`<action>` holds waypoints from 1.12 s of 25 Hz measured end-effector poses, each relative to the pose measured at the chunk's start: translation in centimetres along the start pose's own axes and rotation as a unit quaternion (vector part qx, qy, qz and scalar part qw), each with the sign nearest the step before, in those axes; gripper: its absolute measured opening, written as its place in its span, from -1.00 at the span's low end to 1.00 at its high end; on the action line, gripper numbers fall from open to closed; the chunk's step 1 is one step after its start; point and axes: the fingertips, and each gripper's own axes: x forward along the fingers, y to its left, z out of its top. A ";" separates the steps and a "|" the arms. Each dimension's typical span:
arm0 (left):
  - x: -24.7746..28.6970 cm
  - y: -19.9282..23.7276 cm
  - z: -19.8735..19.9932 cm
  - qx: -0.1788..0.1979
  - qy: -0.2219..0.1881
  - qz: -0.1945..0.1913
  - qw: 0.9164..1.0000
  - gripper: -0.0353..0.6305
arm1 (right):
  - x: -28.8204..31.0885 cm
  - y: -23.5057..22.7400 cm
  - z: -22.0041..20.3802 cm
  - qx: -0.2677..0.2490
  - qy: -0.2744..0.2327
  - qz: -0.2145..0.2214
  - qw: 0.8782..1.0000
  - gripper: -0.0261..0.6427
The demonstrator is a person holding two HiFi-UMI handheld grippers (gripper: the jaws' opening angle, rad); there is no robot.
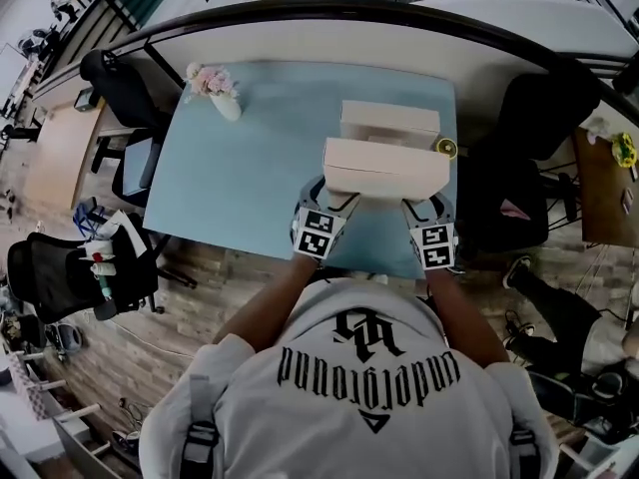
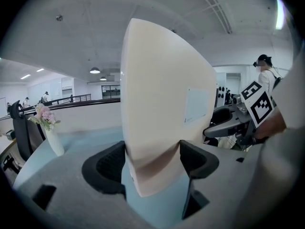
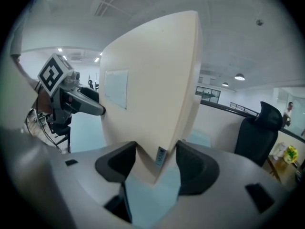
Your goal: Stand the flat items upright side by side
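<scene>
Count: two cream flat boxes, two grippers, one vase, one yellow roll, one table.

- The near box [image 1: 384, 168] is over the near right part of the light blue table [image 1: 240, 178], carried between both grippers. I cannot tell whether its underside touches the table top.
- The far box [image 1: 389, 123] lies flat on the table just beyond the near box.
- The vase [image 1: 227, 105] holds pink flowers and stands at the far left corner, well apart from the boxes.
- The yellow roll [image 1: 446, 148] is at the right edge, just beside the boxes.

Left gripper [image 2: 152, 159]: jaws stand wide, with both pads pressed on the faces of the near box [image 2: 162, 89] at its left end. A pale label [image 2: 196, 104] is on the box's right face.

Right gripper [image 3: 156, 163]: jaws stand wide, with the pads clamped on the right end of the same box [image 3: 152, 85]. A small barcode sticker [image 3: 161, 155] sits on the edge between the pads.
</scene>
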 end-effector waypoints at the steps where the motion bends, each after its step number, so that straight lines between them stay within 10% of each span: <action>1: 0.2 -0.5 0.0 0.001 0.002 0.004 1.000 0.21 | -0.1 -0.4 -0.1 0.000 -0.002 0.003 1.000 -0.13; 28: 11.2 3.8 -6.1 -0.015 0.083 -0.005 0.996 0.21 | 10.5 -4.0 -4.6 -0.013 0.055 0.000 0.998 -0.13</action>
